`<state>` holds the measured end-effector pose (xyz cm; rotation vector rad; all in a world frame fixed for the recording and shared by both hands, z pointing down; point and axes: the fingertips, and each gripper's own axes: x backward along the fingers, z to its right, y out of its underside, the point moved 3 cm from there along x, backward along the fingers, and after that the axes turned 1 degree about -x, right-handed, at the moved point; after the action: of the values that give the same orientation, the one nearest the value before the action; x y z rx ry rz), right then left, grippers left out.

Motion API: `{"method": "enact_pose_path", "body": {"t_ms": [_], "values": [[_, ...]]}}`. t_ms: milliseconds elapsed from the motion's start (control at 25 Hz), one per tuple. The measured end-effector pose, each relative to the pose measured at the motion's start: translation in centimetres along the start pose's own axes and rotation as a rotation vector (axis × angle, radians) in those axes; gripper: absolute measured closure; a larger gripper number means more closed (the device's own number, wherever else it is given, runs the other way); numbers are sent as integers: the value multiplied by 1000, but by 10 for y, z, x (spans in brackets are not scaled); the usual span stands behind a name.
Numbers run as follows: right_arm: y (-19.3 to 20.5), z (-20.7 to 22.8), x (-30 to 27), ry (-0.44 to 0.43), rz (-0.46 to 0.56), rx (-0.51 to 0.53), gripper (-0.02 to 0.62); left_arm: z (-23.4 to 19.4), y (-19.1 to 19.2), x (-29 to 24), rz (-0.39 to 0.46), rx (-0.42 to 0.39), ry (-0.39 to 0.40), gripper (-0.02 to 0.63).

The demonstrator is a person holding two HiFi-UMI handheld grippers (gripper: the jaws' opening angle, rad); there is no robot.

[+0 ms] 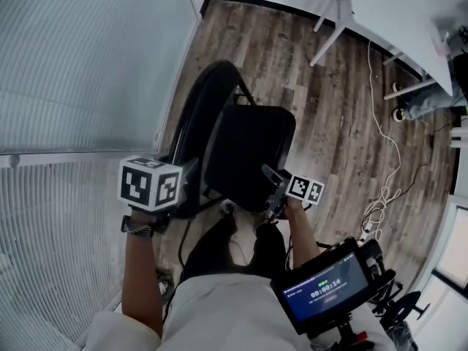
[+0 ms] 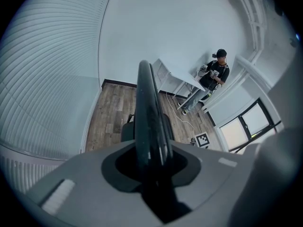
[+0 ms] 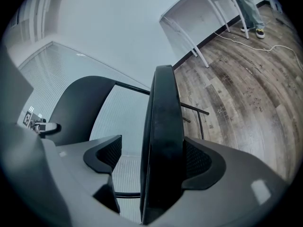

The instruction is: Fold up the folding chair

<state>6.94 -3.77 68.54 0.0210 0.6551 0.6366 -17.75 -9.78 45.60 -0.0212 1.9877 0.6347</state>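
The folding chair [image 1: 245, 148] is the biggest thing here. It stands on the wood floor [image 1: 329, 108] in the middle of the head view. It is partly open.

Its back [image 1: 189, 126] is a black curve that runs from the top middle of the frame down to the lower left. Its seat [image 1: 252, 141] is a flat black square just right of the back, and its front edge points down the frame, toward the person's legs.

The left gripper [image 1: 186, 181] is at the lower left, right at the top rim of the back. In the left gripper view, the left gripper [image 2: 154, 167] has its two jaws pressed on that thin black rim [image 2: 150, 117], which runs straight up the middle of the frame.

The right gripper [image 1: 272, 185] is at the lower middle, at the front edge of the seat. In the right gripper view, the right gripper [image 3: 156, 160] has the seat [image 3: 163, 126] standing between its jaws like a tall black band. The jaws are spread. The pad on the right side of the frame touches the seat. The pad on the left side is apart from it, and a gap shows there. So the seat is cupped, not pinched.

The thing that matters most is the space between the seat and the back. In the right gripper view the back [image 3: 80, 103] is off to the left of the seat. I think the seat must swing that way until it lies flat on the back. The right gripper is the one nearer the seat. With no real pinch, the seat could slip off.
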Motion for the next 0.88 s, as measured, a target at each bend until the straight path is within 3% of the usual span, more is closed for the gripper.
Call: {"method": "enact_pose_path", "body": {"t_ms": [360,880], "values": [[1,-20,-11,41,0,17,231,-5,-2,4,-1,-7,-5,517],[6,-69,-24,-20,7,28,232,-13,-8,21,1,-18,-25,517]]}}
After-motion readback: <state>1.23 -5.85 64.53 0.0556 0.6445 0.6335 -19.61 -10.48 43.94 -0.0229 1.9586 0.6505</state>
